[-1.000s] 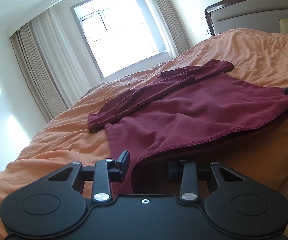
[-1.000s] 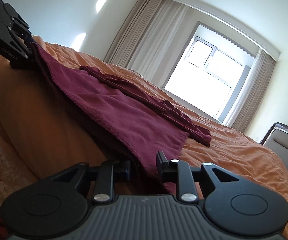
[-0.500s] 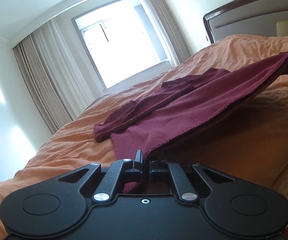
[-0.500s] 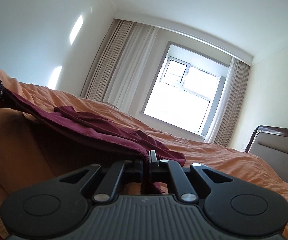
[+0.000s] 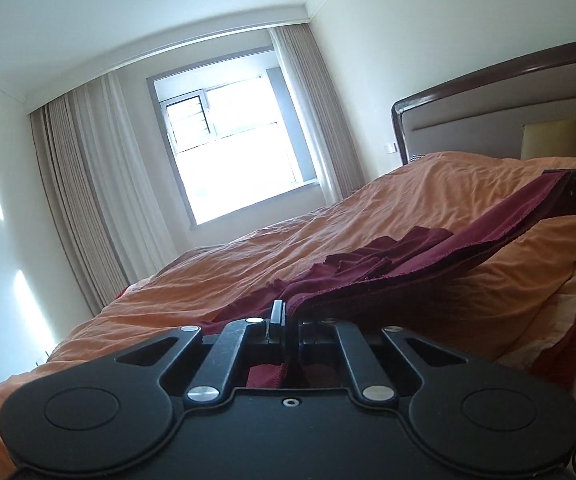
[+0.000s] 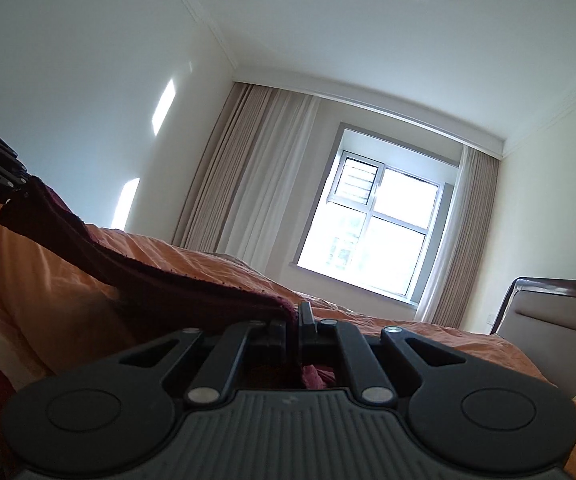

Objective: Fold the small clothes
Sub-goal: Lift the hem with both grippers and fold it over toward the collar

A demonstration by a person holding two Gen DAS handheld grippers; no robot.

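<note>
Spanning an orange bed [image 5: 428,204], with a bright window [image 5: 232,152] and curtains [image 5: 88,200] beyond and a padded headboard [image 5: 496,124] to one side, a maroon garment [image 5: 408,264] is stretched taut above the bed's near edge. The left hand-held gripper [image 5: 288,322] clenches one corner; the right hand-held gripper [image 6: 297,320] clenches the other, the far part resting on the bed.

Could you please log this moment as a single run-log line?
left gripper: jaws shut on maroon garment | right gripper: jaws shut on same garment | hem raised off orange bedspread
</note>
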